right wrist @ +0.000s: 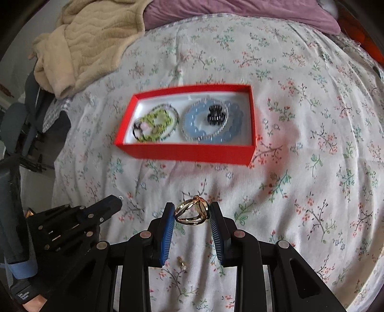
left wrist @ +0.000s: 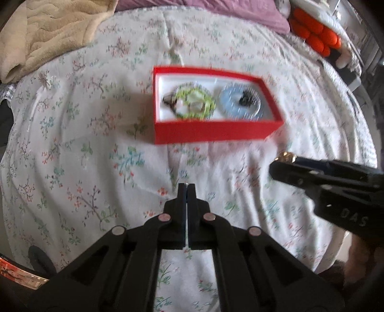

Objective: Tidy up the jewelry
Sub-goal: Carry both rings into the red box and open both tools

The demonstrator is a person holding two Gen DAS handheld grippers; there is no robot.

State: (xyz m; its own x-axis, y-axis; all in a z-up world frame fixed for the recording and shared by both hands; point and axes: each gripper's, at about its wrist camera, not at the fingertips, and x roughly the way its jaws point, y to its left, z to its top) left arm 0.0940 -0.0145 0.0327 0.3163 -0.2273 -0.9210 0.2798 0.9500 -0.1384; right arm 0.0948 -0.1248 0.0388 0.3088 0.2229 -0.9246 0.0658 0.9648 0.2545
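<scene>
Open red cardboard box (right wrist: 184, 151) already held beaded bracelets; right gripper (right wrist: 192, 214) pinched a gold ring (right wrist: 192, 213); left gripper (left wrist: 187, 186) fingers pressed together on something tiny; small gold piece (right wrist: 181, 260) remained on bed.

A bed fills both views, covered by a white bedspread (right wrist: 300, 120) printed with small pink, green and blue flower sprigs and lightly creased. A beige quilted blanket (right wrist: 91, 38) lies bunched at its far left corner, beside a mauve pillow (right wrist: 240, 12) along the far edge. Beyond the far right edge sit bright orange rounded shapes (left wrist: 314, 33) (too blurred to identify). Soft daylight falls evenly.
</scene>
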